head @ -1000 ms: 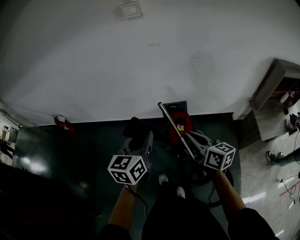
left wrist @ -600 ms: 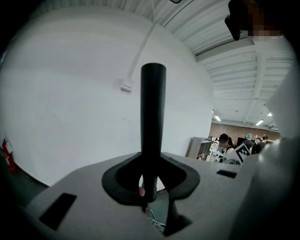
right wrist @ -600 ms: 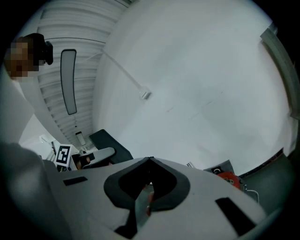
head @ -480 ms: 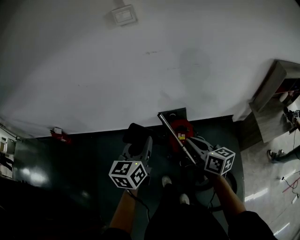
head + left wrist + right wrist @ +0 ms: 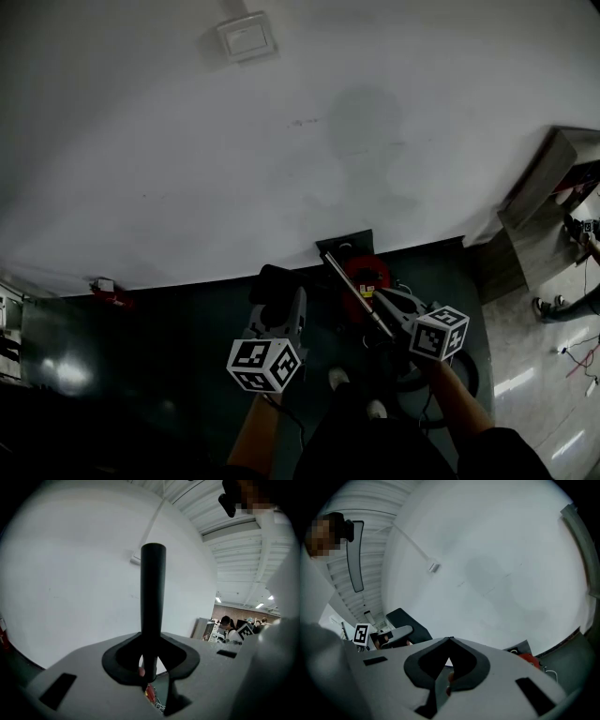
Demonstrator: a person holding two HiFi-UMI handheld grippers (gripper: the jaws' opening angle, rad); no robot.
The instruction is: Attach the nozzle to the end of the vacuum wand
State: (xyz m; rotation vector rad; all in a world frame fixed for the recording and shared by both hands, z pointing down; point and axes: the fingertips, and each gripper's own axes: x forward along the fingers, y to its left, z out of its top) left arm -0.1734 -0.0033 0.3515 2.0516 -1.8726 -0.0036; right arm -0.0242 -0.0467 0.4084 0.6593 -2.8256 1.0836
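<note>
Black nozzle (image 5: 153,597), seemingly silver wand (image 5: 354,292)

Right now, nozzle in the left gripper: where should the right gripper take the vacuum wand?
Take the vacuum wand on its silver shaft, mid-length, from the side where the shut right gripper is. The tube is slim, straight and slanted, so jaws set across it should hold. That leaves its far end free for the nozzle.
</note>
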